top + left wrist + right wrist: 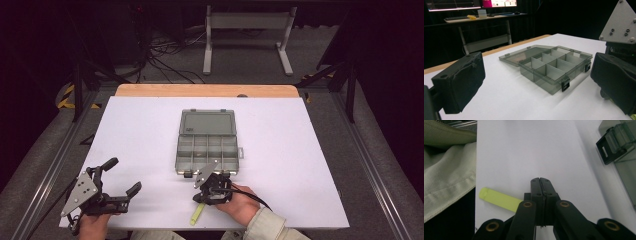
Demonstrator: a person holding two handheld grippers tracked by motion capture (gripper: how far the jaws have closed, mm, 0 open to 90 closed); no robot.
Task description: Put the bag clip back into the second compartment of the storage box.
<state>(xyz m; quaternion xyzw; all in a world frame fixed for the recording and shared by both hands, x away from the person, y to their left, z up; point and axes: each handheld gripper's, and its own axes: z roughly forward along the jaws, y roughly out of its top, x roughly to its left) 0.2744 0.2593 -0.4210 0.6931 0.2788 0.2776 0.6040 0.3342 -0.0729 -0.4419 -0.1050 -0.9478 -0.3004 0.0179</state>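
- Right gripper (541,182) jaws pressed together, empty, above the flat yellow-green plastic strip (499,199) (near table edge).
- Left gripper (120,177) spread wide, empty.
- Grey transparent compartment box (207,150) lies open, mid-table.

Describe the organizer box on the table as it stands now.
The box is smoky translucent plastic, lying flat mid-table with its lid swung fully open and flat behind it. Dividers split the tray into small compartments, which look empty. Two black latches hang on its near edge. Neither gripper touches it; the right gripper sits close by.
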